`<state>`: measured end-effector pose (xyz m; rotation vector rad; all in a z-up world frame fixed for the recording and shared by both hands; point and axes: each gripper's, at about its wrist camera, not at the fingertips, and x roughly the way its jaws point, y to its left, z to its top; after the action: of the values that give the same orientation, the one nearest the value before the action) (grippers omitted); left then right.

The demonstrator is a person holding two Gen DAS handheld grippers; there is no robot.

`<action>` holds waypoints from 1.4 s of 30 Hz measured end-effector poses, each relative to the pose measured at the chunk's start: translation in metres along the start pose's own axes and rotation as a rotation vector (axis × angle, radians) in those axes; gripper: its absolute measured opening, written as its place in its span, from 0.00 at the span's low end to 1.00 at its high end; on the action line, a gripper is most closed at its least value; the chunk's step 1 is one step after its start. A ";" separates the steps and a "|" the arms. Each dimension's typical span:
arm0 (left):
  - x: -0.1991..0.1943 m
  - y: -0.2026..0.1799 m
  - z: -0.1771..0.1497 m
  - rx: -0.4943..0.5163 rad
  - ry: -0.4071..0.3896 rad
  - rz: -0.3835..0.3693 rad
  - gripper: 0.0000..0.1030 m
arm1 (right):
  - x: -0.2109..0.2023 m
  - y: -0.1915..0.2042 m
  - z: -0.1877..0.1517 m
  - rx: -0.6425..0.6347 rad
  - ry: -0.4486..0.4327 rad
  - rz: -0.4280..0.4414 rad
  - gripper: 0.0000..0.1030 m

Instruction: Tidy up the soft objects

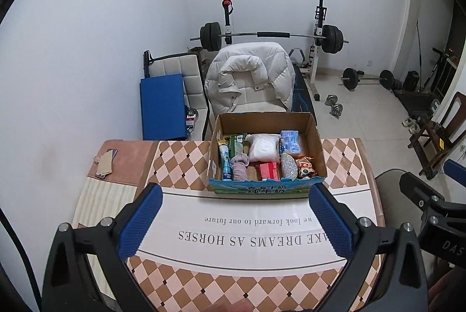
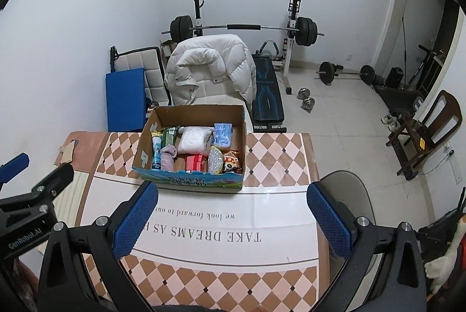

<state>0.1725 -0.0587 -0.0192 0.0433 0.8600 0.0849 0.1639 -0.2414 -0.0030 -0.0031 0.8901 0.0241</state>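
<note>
A cardboard box (image 1: pixel 316 143) (image 2: pixel 139 149) stands on the table, full of soft items: a white folded cloth (image 1: pixel 263 149) (image 2: pixel 193 138), a mauve sock (image 1: pixel 240 166) (image 2: pixel 167 157), a blue tissue pack (image 1: pixel 289 140) (image 2: pixel 222 132), a red pack (image 1: pixel 268 169) (image 2: pixel 195 162), snack bags and a blue tube (image 1: pixel 225 162). My left gripper (image 1: pixel 236 221) is open and empty, held above the table in front of the box. My right gripper (image 2: pixel 233 220) is open and empty, in front of the box and to its right.
The table (image 1: pixel 186 163) (image 2: pixel 276 154) has a checkered cloth with a white printed band. A cardboard scrap (image 1: pixel 104 163) lies at its far left corner. Behind stand a chair with a white jacket (image 1: pixel 250 76) (image 2: pixel 209 64), a barbell rack and weights.
</note>
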 end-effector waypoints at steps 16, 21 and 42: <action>-0.001 0.008 0.003 -0.040 -0.006 0.006 1.00 | 0.001 0.010 0.008 -0.011 -0.030 -0.009 1.00; -0.001 0.007 0.004 -0.040 -0.005 0.002 1.00 | 0.000 0.012 0.008 -0.013 -0.032 -0.014 1.00; 0.000 0.008 0.005 -0.042 -0.001 0.001 1.00 | 0.002 0.011 0.016 -0.020 -0.044 -0.021 1.00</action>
<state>0.1758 -0.0503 -0.0147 0.0042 0.8570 0.1042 0.1769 -0.2300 0.0054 -0.0308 0.8454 0.0140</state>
